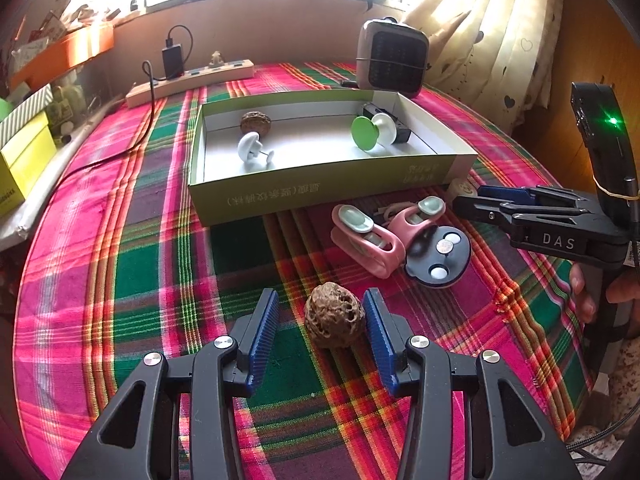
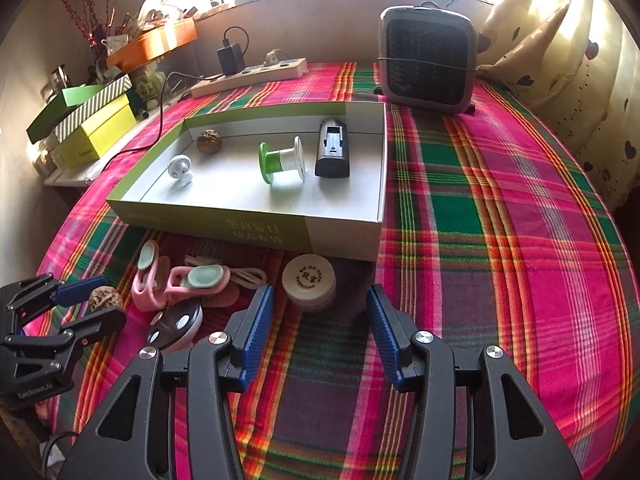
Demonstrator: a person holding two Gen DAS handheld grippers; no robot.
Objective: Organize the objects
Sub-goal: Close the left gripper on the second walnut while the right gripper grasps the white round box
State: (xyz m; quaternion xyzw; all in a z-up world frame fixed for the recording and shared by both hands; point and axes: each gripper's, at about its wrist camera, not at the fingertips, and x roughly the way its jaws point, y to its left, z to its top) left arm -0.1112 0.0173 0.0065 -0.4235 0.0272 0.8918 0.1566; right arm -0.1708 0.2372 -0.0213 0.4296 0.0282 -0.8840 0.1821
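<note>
A brown walnut (image 1: 335,321) lies on the plaid cloth between the open fingers of my left gripper (image 1: 322,320), touching the right pad; it also shows in the right wrist view (image 2: 105,298). My right gripper (image 2: 320,318) is open and empty, just in front of a round cream tin (image 2: 309,282). Two pink clips (image 1: 370,236) and a dark round disc (image 1: 439,257) lie in front of the green box (image 1: 320,188). The box holds a second walnut (image 1: 256,123), a white knob (image 1: 252,151), a green-and-white spool (image 1: 374,133) and a black device (image 2: 332,153).
A grey heater (image 2: 428,65) stands behind the box at the back right. A power strip (image 2: 250,73) with a black charger lies at the back. Yellow and green boxes (image 2: 94,128) stack at the left edge. A curtain (image 2: 568,60) hangs on the right.
</note>
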